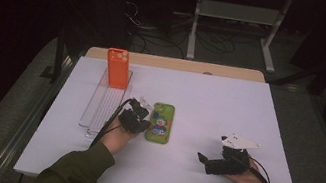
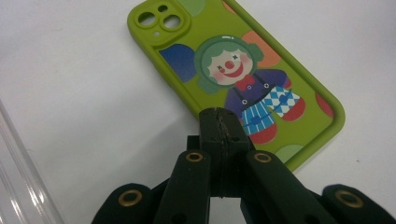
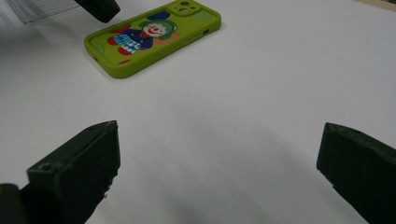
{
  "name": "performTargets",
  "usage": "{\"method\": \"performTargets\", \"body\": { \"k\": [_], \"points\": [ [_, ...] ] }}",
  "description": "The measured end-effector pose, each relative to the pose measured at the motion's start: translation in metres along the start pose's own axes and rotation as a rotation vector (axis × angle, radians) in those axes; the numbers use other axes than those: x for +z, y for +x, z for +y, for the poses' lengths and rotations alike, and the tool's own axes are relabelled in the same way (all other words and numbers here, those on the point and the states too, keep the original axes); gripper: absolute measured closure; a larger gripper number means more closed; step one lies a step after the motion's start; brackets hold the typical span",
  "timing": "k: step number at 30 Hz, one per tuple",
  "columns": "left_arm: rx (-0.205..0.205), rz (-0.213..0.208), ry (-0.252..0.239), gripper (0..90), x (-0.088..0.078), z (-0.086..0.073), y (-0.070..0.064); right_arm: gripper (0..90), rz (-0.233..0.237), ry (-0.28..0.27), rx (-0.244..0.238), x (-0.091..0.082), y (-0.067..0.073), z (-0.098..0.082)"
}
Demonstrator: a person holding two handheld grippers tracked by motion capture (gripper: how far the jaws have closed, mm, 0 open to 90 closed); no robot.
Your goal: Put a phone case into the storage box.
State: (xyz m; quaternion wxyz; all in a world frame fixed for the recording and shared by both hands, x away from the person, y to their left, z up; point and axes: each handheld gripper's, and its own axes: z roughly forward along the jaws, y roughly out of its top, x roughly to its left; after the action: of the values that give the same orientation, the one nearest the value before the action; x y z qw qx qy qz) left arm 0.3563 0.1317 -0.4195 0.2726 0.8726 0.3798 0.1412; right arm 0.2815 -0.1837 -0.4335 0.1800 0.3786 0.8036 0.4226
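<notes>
Hiding green case (image 2: 261, 84) edge (closed jaws).

Green clown-print phone case (image 2: 243, 70), orange phone case (image 1: 118, 68)

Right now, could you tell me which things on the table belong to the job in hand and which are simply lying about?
In hand: green clown phone case, left gripper shut beside it.
Lying about: orange phone case, clear rack, right gripper open.

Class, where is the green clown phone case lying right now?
In the high view, the green clown phone case lies flat left of table centre, just right of the left tongs.
</notes>
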Motion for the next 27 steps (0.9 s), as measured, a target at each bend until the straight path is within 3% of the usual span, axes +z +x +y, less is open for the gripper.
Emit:
{"method": "performTargets", "body": {
  "k": [4,9,11,16,17,19,27],
  "points": [
    [-0.006,0.003,0.021,90.0,0.003,-0.002,-0.002,0.0,-0.001,0.001,0.006,-0.001,0.000,-0.001],
    [-0.005,-0.007,0.013,90.0,0.003,-0.002,-0.002,0.0,-0.001,0.005,0.003,-0.001,0.000,-0.001],
    [-0.032,-0.041,0.004,90.0,0.004,-0.002,-0.003,0.0,-0.001,0.005,0.002,-0.001,0.000,-0.001],
    [-0.041,-0.100,-0.015,90.0,0.008,0.000,-0.010,0.0,-0.001,0.004,0.001,0.000,-0.001,-0.001],
    [-0.020,-0.103,-0.007,90.0,0.008,0.001,-0.011,0.0,-0.001,0.004,0.002,0.000,-0.001,-0.001],
    [-0.027,-0.126,-0.019,90.0,0.011,0.003,-0.016,0.0,0.000,0.005,0.005,0.000,0.000,-0.001],
    [0.019,-0.166,-0.029,90.0,0.021,0.015,-0.032,0.0,-0.002,0.006,-0.002,0.000,-0.001,-0.001]
  ]
}}
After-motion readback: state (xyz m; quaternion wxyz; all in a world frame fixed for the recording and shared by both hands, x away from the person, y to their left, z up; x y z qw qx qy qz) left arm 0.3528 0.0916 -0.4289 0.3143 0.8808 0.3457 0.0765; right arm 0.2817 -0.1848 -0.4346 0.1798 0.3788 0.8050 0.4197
